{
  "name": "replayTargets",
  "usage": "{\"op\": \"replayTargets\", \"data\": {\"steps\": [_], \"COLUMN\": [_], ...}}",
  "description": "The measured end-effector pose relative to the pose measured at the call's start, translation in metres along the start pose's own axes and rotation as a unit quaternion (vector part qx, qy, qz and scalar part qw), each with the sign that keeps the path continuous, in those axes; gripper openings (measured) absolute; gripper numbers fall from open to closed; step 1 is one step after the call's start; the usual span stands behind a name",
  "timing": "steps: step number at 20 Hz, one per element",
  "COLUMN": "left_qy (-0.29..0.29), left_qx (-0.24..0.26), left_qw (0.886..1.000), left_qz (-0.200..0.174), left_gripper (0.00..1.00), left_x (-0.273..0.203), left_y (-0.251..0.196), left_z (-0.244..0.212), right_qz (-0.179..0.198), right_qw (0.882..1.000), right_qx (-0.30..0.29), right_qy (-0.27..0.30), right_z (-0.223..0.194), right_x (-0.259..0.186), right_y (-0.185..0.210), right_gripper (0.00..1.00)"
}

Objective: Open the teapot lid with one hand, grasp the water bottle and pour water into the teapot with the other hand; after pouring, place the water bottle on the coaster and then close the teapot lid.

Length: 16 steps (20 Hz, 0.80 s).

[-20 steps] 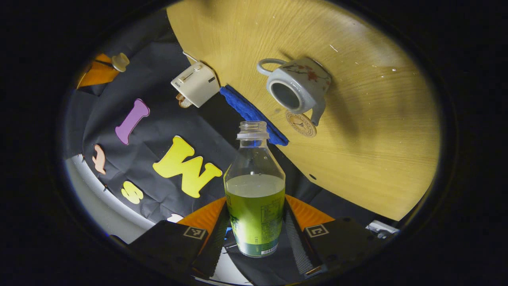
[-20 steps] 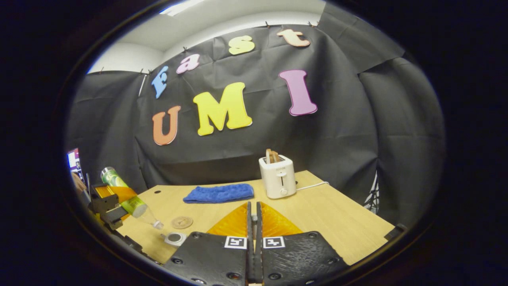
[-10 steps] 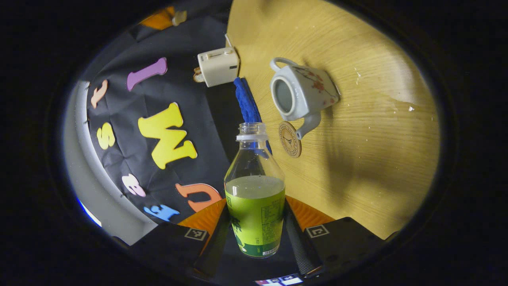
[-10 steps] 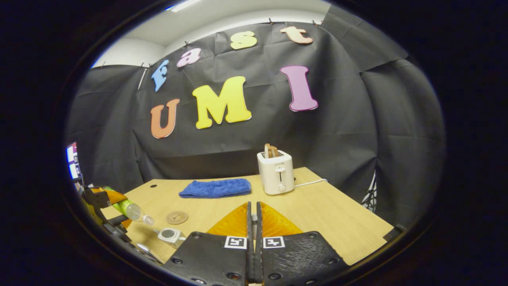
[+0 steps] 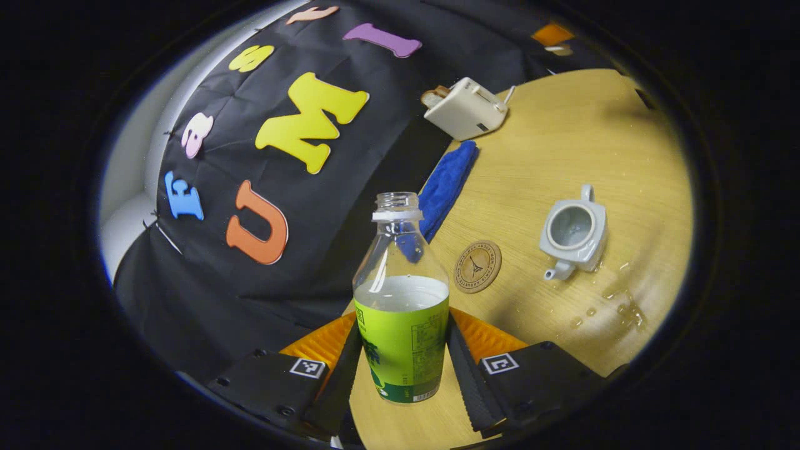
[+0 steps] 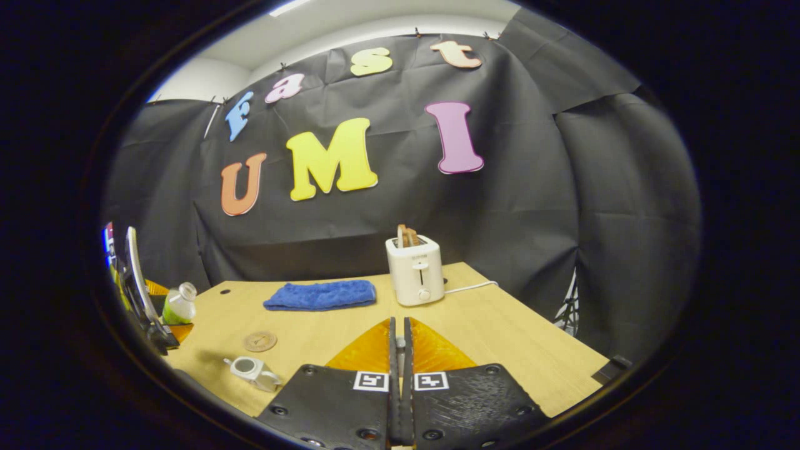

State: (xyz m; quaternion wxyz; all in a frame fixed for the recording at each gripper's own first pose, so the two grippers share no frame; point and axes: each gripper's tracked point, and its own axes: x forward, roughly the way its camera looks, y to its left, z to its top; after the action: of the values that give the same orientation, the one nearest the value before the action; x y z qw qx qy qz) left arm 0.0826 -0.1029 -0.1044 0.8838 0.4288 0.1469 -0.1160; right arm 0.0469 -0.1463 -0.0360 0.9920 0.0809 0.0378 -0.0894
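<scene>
My left gripper [image 5: 403, 322] is shut on the open water bottle [image 5: 401, 300], which stands upright, green-labelled and about half full. The white teapot [image 5: 572, 231] sits lidless on the wooden table [image 5: 562, 137], to the right of the bottle. The round coaster [image 5: 477, 267] lies between them. In the right gripper view, the teapot [image 6: 250, 370], coaster [image 6: 260, 341] and bottle [image 6: 178, 304] are at the far left. My right gripper [image 6: 400, 322] is closed above the table. In the left gripper view, the right gripper [image 5: 550, 34] has a pale lid-like piece [image 5: 561, 50] at its tip.
A white toaster [image 6: 414, 270] with toast stands at the table's back, its cord trailing right. A folded blue cloth [image 6: 320, 295] lies to its left. Water drops [image 5: 615, 306] lie on the wood near the teapot's spout. A screen edge [image 6: 109, 247] is at far left.
The bottle has swung from tilted, neck toward the teapot, back to upright and has drawn away from the pot. The right gripper has barely moved.
</scene>
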Motion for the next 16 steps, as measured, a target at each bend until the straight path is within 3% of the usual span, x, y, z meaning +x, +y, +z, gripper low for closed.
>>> {"op": "replayTargets", "data": {"steps": [2, 4, 5, 7, 9, 12, 14, 16], "left_qy": [-0.036, -0.063, -0.081, -0.122, -0.159, -0.197, -0.211, -0.202], "left_qx": [-0.046, -0.124, -0.175, -0.283, -0.357, -0.414, -0.438, -0.462], "left_qw": [0.998, 0.990, 0.981, 0.951, 0.920, 0.887, 0.872, 0.863], "left_qz": [0.007, 0.026, 0.032, 0.034, 0.030, 0.052, 0.056, 0.035], "left_gripper": [0.76, 0.75, 0.75, 0.75, 0.75, 0.76, 0.76, 0.76], "left_x": [-0.005, -0.010, -0.011, -0.009, 0.000, 0.001, 0.012, 0.030], "left_y": [0.005, 0.017, 0.023, 0.037, 0.048, 0.059, 0.062, 0.049], "left_z": [0.017, 0.027, 0.034, 0.052, 0.075, 0.082, 0.087, 0.087], "right_qz": [0.001, -0.001, -0.001, -0.004, -0.006, -0.008, -0.013, -0.015], "right_qw": [1.000, 1.000, 1.000, 1.000, 1.000, 1.000, 1.000, 1.000], "right_qx": [0.003, 0.003, 0.006, 0.008, 0.010, 0.011, 0.010, 0.011], "right_qy": [-0.001, -0.002, -0.002, -0.001, 0.000, 0.000, 0.003, 0.007], "right_z": [0.001, 0.001, 0.002, 0.001, 0.000, -0.001, -0.003, -0.005], "right_x": [0.000, 0.000, 0.001, 0.002, 0.004, 0.005, 0.008, 0.009], "right_y": [-0.001, -0.004, -0.005, -0.008, -0.012, -0.014, -0.018, -0.018], "right_gripper": [0.00, 0.00, 0.00, 0.00, 0.00, 0.00, 0.00, 0.00]}}
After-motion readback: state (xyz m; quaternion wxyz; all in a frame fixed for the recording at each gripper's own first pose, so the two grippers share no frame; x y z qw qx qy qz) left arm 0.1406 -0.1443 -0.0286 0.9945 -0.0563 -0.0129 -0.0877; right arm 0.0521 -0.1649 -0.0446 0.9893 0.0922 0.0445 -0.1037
